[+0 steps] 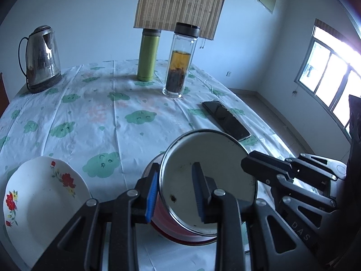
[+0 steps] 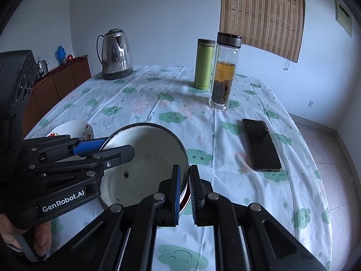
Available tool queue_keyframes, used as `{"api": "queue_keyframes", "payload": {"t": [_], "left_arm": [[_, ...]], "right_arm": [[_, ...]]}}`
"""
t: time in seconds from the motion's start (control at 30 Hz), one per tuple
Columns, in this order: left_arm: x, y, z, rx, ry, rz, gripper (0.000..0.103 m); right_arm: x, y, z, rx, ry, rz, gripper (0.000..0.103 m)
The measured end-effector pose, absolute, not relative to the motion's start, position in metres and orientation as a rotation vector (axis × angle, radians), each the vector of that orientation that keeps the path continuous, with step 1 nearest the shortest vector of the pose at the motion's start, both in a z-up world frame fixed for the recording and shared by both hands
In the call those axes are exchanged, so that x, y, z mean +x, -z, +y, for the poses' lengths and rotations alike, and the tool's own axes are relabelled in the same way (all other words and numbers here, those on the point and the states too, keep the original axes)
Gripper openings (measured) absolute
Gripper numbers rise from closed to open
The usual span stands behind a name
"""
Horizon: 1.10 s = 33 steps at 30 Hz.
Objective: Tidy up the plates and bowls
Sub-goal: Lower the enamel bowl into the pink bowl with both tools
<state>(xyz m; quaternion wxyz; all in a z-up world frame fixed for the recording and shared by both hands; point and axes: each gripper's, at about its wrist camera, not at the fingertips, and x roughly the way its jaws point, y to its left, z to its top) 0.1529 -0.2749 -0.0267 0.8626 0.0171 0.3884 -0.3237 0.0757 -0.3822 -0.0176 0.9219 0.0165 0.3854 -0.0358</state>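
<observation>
A white enamel bowl (image 1: 216, 162) with a dark rim and red outside sits tilted near the table's front; it also shows in the right wrist view (image 2: 149, 158). My left gripper (image 1: 176, 194) is shut on the bowl's left rim, one pad outside, one inside. My right gripper (image 2: 185, 192) is shut on the bowl's right rim; it also shows in the left wrist view (image 1: 255, 164). A white plate with red flowers (image 1: 40, 196) lies to the left of the bowl, partly hidden in the right wrist view (image 2: 83, 128).
On the cloud-patterned tablecloth (image 1: 90, 117) stand a steel kettle (image 1: 41, 58), a green flask (image 1: 147, 55) and a glass tea bottle (image 1: 179, 61) at the back. A black phone (image 1: 225, 119) lies right of the bowl. A wooden cabinet (image 2: 58, 83) stands to the left.
</observation>
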Motion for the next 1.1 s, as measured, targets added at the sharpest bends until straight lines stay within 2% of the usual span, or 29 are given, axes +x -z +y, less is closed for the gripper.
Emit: {"api": "queue_keyframes", "payload": {"t": [1.1], "left_arm": [[0.158, 0.042, -0.270, 0.043, 0.672, 0.918, 0.026]], "right_arm": [[0.092, 0.027, -0.382, 0.042, 0.038, 0.861, 0.011]]}}
